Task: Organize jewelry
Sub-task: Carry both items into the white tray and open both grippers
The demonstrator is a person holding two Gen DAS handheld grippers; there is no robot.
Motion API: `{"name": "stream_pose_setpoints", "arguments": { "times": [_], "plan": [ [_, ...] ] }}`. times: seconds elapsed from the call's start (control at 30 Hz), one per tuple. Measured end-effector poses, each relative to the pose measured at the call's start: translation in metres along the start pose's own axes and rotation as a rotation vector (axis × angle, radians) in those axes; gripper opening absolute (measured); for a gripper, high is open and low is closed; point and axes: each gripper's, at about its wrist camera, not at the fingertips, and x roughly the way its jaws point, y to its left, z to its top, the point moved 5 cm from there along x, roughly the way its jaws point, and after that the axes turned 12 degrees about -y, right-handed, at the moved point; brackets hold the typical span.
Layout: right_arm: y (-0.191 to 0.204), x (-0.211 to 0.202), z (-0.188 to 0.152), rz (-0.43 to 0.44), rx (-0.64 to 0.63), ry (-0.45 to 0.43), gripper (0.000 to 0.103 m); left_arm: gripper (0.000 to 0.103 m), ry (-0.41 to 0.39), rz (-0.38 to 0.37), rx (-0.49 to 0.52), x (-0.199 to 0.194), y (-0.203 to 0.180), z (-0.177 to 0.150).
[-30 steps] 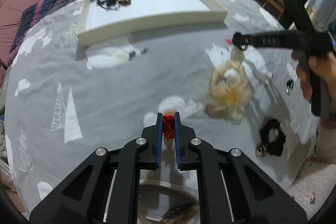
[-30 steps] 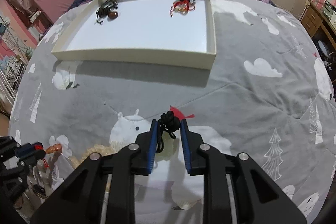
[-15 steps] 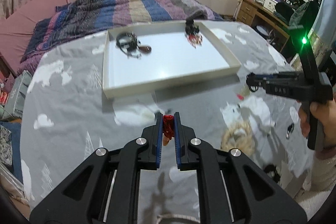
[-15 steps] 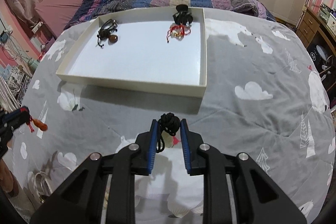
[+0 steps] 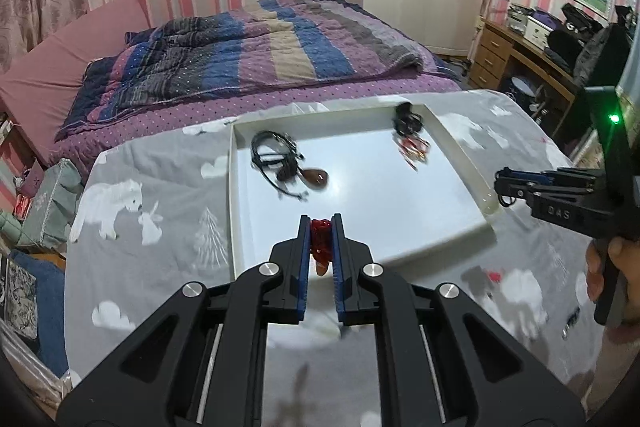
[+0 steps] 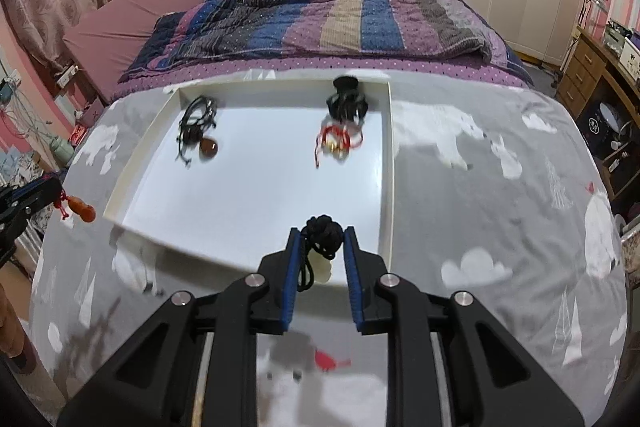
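My left gripper [image 5: 321, 227] is shut on a red knotted cord with an orange bead [image 5: 321, 247], held over the near left part of the white tray [image 5: 460, 151]. My right gripper [image 6: 322, 233] is shut on a black knotted cord with a pale pendant [image 6: 323, 241], held above the tray's near right corner [image 6: 390, 187]. In the tray lie a black cord with a brown pendant [image 5: 288, 167], a black hair clip [image 6: 347, 101] and a red string bracelet [image 6: 338, 141]. The left gripper [image 6: 30, 201] also shows at the right wrist view's left edge.
The tray sits on a grey cloth with white bears and trees [image 6: 500, 227]. Behind it is a bed with a striped quilt [image 5: 260, 47]. A wooden desk with clutter [image 5: 532, 43] stands at the right. The right gripper's handle and hand [image 5: 592, 211] are at the tray's right side.
Both grippers have risen and moved forward from the cloth to over the tray's near edge, each still carrying its piece. The loose pieces on the cloth have dropped out of view.
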Motion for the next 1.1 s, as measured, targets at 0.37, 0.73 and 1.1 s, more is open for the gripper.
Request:
{"name": "stream_pose_setpoints", "arguments": {
  "times": [0.37, 0.73, 1.1],
  "plan": [
    [0.002, 0.077, 0.040, -0.010, 0.016, 0.020, 0.022, 0.008, 0.063, 0.025, -0.093, 0.096, 0.039, 0.012],
    [0.014, 0.136, 0.062, -0.022, 0.039, 0.051, 0.022, 0.008, 0.125, 0.098, -0.090, 0.156, 0.067, 0.009],
    [0.016, 0.170, 0.068, -0.066, 0.032, 0.074, 0.022, 0.008, 0.139, 0.141, -0.082, 0.192, 0.071, 0.012]
  ]
}}
